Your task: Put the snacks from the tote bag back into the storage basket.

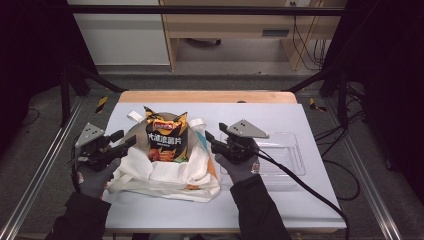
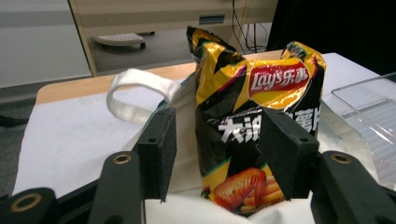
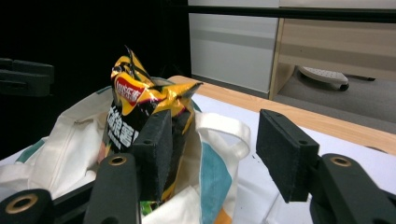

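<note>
Black-padded, my left tongs [image 1: 125,140] and right tongs [image 1: 210,139] both gape, gripping nothing, flanking the canvas bag [image 1: 165,172] on the bench [image 1: 280,200]. Upright inside it stands the chip packet [image 1: 166,136]; a clear tray [image 1: 285,150] lies beyond.

Grey gloves [image 1: 95,180], dark sleeves [image 1: 260,210], black claws [image 1: 214,138].
</note>
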A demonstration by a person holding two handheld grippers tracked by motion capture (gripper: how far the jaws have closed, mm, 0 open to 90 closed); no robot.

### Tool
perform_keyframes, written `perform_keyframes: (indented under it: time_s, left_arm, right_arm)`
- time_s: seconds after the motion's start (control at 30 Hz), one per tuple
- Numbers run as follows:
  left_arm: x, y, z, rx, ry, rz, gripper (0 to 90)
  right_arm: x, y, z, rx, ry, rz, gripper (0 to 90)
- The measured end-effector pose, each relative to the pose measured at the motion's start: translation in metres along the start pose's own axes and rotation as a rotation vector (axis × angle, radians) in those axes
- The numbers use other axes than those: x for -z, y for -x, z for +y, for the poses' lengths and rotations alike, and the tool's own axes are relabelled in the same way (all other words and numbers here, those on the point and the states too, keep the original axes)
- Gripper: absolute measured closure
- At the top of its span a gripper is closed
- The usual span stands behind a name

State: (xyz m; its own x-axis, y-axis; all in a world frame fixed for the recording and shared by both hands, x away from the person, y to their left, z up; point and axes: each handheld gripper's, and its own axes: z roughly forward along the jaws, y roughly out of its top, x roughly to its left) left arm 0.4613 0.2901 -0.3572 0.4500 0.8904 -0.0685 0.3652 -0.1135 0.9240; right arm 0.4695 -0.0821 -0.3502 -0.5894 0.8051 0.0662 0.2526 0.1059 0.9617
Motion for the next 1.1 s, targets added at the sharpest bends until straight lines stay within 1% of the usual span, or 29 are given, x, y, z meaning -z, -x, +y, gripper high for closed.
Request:
perform_keyframes:
  time_s: [0.1,0.13,0.17,0.3,0.33,0.4,0.5,0.53,0.57,0.63,0.73,0.77,0.87,0.9,0.97,1.0,1.07,1.1]
  left_arm:
    - [-0.004,0.003,0.005,0.001,0.008,-0.001,46.1]
    - [-0.006,0.004,0.007,0.002,0.011,-0.001,46.1]
    - [-0.009,0.005,0.009,0.003,0.015,-0.001,46.2]
    - [-0.014,0.007,0.014,0.001,0.020,0.004,46.2]
    - [-0.016,0.008,0.015,0.001,0.021,0.005,46.2]
    - [-0.020,0.008,0.017,0.007,0.022,0.004,46.3]
    - [-0.024,0.009,0.017,0.005,0.021,0.009,46.6]
    - [-0.025,0.009,0.017,0.001,0.020,0.010,46.7]
    - [-0.026,0.009,0.017,0.001,0.019,0.010,46.8]
    - [-0.027,0.008,0.016,0.000,0.019,0.009,46.9]
    - [-0.029,0.005,0.014,0.006,0.018,0.008,46.9]
    - [-0.029,0.005,0.014,0.007,0.017,0.009,46.9]
    - [-0.028,0.004,0.014,0.009,0.021,0.009,47.0]
    - [-0.028,0.003,0.014,0.009,0.022,0.009,47.0]
    - [-0.028,0.002,0.014,0.014,0.025,0.009,47.0]
    - [-0.028,0.002,0.014,0.015,0.024,0.009,47.0]
    - [-0.029,0.002,0.014,0.015,0.020,0.010,47.0]
    - [-0.029,0.002,0.013,0.014,0.018,0.009,47.0]
  right_arm:
    - [-0.007,-0.002,0.008,-0.009,0.006,0.008,44.5]
    - [-0.007,-0.002,0.008,-0.009,0.006,0.008,44.5]
    - [-0.011,-0.003,0.010,-0.012,0.002,0.004,44.5]
    - [-0.017,-0.006,0.012,-0.016,0.001,0.007,44.6]
    - [-0.019,-0.006,0.012,-0.029,0.005,0.014,44.9]
    - [-0.024,-0.008,0.012,-0.039,-0.005,0.009,45.7]
    - [-0.031,-0.011,0.012,-0.046,-0.015,0.014,46.5]
    - [-0.035,-0.013,0.012,-0.041,-0.016,0.019,46.9]
    - [-0.037,-0.014,0.012,-0.053,-0.018,0.022,46.9]
    - [-0.040,-0.016,0.013,-0.054,-0.027,0.018,47.2]
    - [-0.048,-0.020,0.015,-0.054,-0.025,0.015,47.7]
    - [-0.051,-0.021,0.015,-0.061,-0.022,0.016,47.8]
    - [-0.060,-0.025,0.015,-0.063,-0.037,0.007,48.4]
    - [-0.067,-0.027,0.014,-0.068,-0.041,0.009,48.5]
    - [-0.070,-0.027,0.013,-0.077,-0.039,0.012,49.2]
    - [-0.073,-0.027,0.013,-0.082,-0.048,0.008,49.6]
    - [-0.079,-0.029,0.012,-0.077,-0.059,0.001,49.9]
    - [-0.085,-0.031,0.012,-0.076,-0.071,-0.001,50.2]
